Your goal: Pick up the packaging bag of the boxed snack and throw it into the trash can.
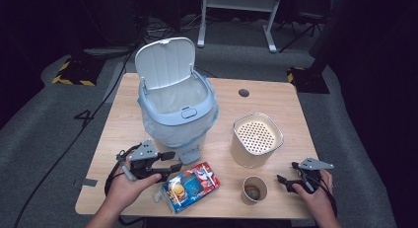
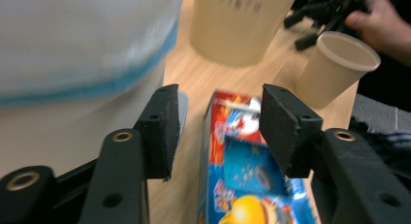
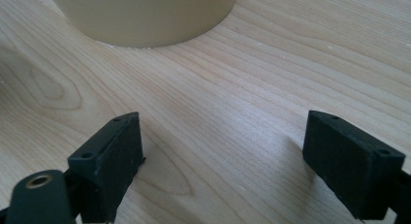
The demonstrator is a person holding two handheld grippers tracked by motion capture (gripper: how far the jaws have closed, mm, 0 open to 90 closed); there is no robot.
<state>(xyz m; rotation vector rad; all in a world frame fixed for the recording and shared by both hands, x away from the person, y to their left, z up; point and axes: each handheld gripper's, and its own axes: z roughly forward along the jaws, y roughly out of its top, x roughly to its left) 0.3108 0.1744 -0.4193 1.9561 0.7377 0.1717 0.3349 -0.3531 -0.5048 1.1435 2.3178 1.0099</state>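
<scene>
My left gripper (image 1: 170,161) sits at the near-left of the table (image 1: 276,97), jaws apart w/ nothing pinched yet. The colourful carton (image 1: 191,186) lies flat just right of and nearer than it; in the left gripper view the carton's (image 2: 242,166) far end sits partly btwn the jaws, nearer the right one, pads not pressing. Its long axis runs near-left to far-right. Left hand is much the closer; right gripper (image 1: 288,181) rests wide open on bare wood at near-right, beside the paper cup (image 1: 254,189). Carton print: cartoon graphics, text unreadable. Beige canister (image 2: 237,25) has faint lettering, too blurred to read. Bin (image 1: 175,107) stands open behind
</scene>
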